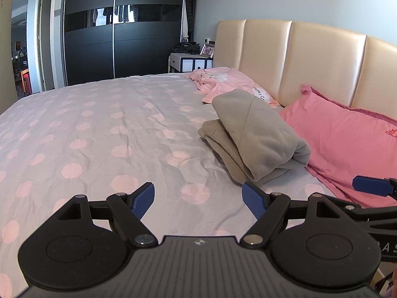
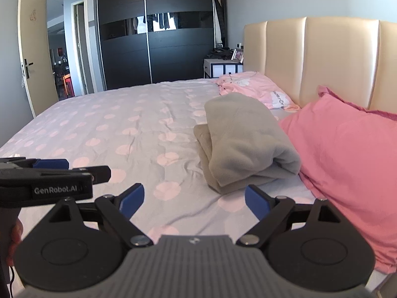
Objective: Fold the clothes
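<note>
Both empty and spread wide — left tongs (image 1: pixel 198 200), right tongs (image 2: pixel 194 200). Folded grey garment (image 1: pixel 258 134) on bed (image 1: pixel 99 136), beside pink pillow (image 1: pixel 347 136). Could unroll if nudged — loose top fold.

I see bedspread (image 1: pixel 104 134): grey, pink dots, creased | pink pillow (image 1: pixel 347 136): at the cream headboard (image 1: pixel 310 59) | second pillow (image 2: pixel 260 87): paler pink, printed, farther along the headboard | nightstand (image 1: pixel 191 62): white, beside the bed, photo frame (image 1: pixel 207 50) on top | dark wardrobe (image 2: pixel 153 29): sliding doors | door (image 2: pixel 29 49): stands open
</note>
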